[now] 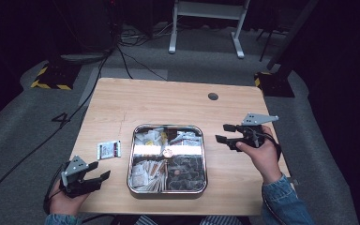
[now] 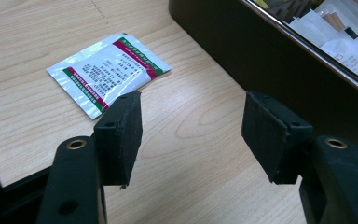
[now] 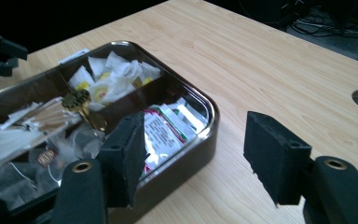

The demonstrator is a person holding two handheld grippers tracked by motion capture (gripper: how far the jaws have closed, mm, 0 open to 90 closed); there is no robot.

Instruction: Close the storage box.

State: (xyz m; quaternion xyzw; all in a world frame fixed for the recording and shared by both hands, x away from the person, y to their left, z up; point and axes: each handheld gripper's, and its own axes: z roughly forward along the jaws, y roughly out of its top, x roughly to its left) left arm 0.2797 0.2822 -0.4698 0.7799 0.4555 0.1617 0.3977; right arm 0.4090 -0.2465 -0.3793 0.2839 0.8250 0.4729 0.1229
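Note:
A metal tray (image 1: 168, 127) with four compartments of packets and sachets sits mid-table. A white sachet with red and green stripes (image 1: 109, 150) lies flat on the wood left of the tray. My left gripper (image 1: 100, 172) hovers open near the front left of the table, below that sachet (image 2: 107, 72), with nothing between its jaws. My right gripper (image 1: 222, 133) stands open just right of the tray, empty. In the right gripper view its jaws (image 3: 193, 154) straddle the tray's near corner (image 3: 209, 128), where similar striped sachets (image 3: 165, 130) lie.
The tray's dark side wall (image 2: 261, 60) rises right of my left gripper. A round hole (image 1: 213, 96) pierces the table at the back right. Cables (image 1: 122, 51) and a white stand's legs (image 1: 206, 28) lie on the floor beyond the table.

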